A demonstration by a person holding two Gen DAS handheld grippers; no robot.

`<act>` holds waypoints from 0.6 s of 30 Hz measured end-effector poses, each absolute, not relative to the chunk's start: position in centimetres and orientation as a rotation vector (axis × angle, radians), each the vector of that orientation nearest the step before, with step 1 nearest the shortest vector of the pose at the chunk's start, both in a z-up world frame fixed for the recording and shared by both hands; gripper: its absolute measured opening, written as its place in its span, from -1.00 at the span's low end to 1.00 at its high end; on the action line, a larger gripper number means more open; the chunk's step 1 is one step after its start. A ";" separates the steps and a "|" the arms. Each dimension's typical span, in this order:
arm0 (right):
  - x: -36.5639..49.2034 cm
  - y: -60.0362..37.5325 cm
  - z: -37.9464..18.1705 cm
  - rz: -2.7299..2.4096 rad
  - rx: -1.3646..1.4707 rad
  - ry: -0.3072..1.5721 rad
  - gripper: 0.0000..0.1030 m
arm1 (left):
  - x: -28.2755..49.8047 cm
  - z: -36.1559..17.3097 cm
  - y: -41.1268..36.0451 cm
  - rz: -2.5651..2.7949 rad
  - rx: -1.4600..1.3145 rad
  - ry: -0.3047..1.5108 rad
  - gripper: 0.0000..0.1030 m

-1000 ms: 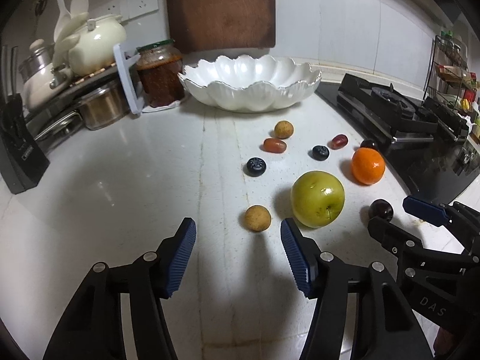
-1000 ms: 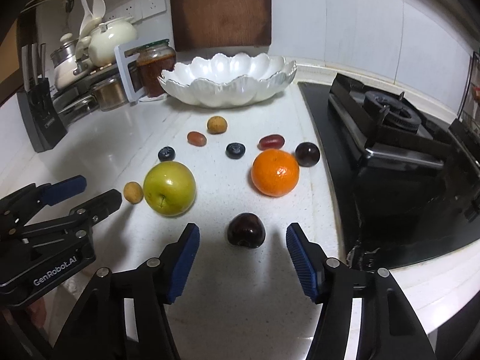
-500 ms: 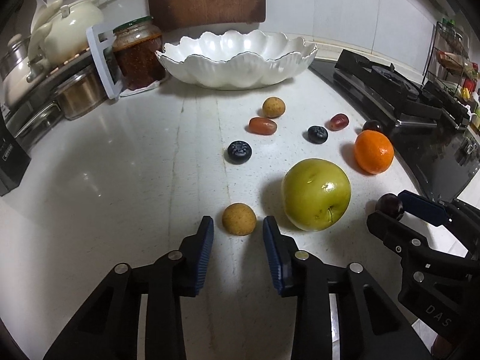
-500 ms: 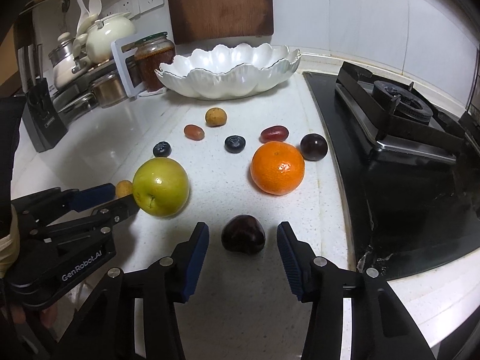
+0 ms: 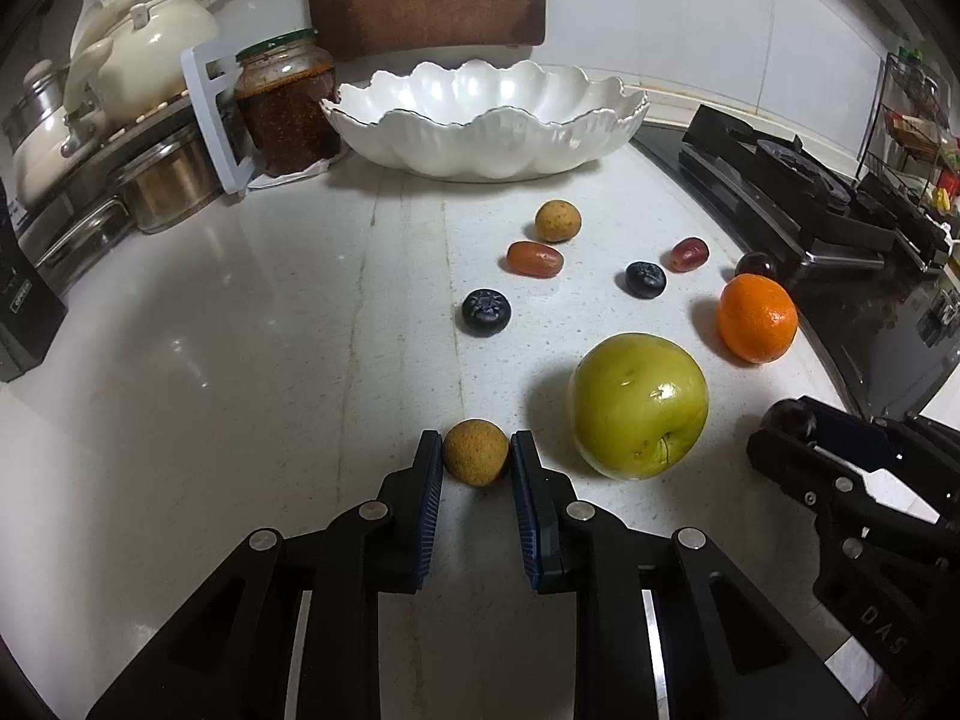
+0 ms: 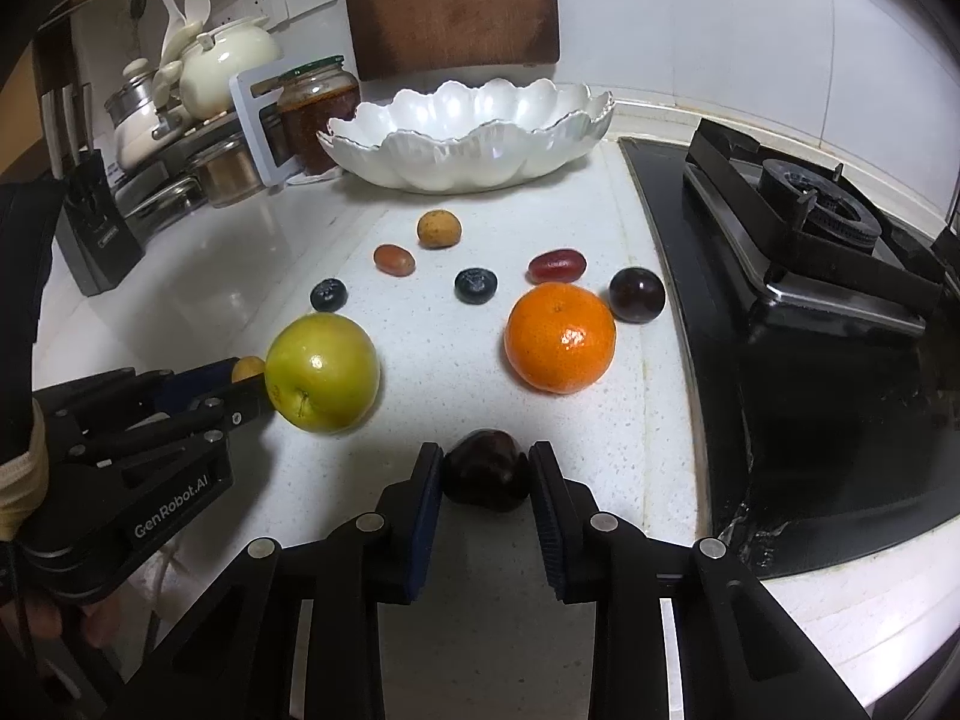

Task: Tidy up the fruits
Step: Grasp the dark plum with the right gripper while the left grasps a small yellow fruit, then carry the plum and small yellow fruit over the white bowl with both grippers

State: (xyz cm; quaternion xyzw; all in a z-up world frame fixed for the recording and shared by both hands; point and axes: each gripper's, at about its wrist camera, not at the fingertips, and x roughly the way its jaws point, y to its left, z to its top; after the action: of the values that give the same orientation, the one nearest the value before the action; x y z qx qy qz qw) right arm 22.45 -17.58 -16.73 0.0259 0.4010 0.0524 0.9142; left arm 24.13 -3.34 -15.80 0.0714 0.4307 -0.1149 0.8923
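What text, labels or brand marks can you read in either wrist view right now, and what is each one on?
"GenRobot.AI": white lettering on the body of the left gripper, seen in the right wrist view.
"DAS": partial lettering on the body of the right gripper, cut off by the frame edge in the left wrist view.
Knife block: small white label, too blurred to read.
Packets on the wire rack: too small to read.
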 end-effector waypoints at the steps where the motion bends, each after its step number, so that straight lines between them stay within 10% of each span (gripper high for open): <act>1: 22.4 -17.6 -16.5 0.108 0.050 0.820 -0.40 | 24.0 -15.7 -3.2 -0.237 0.144 0.892 -0.54; 18: 24.4 -16.3 -11.0 0.142 0.004 0.699 -0.40 | 25.2 -10.4 -1.6 -0.219 0.080 0.773 -0.54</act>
State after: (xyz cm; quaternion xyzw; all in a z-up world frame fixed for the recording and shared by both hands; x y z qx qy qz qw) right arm 24.40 -16.34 -11.05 0.0018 0.3422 0.0697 0.9370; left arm 25.24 -1.63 -10.43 0.0390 0.3762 -0.1063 0.9196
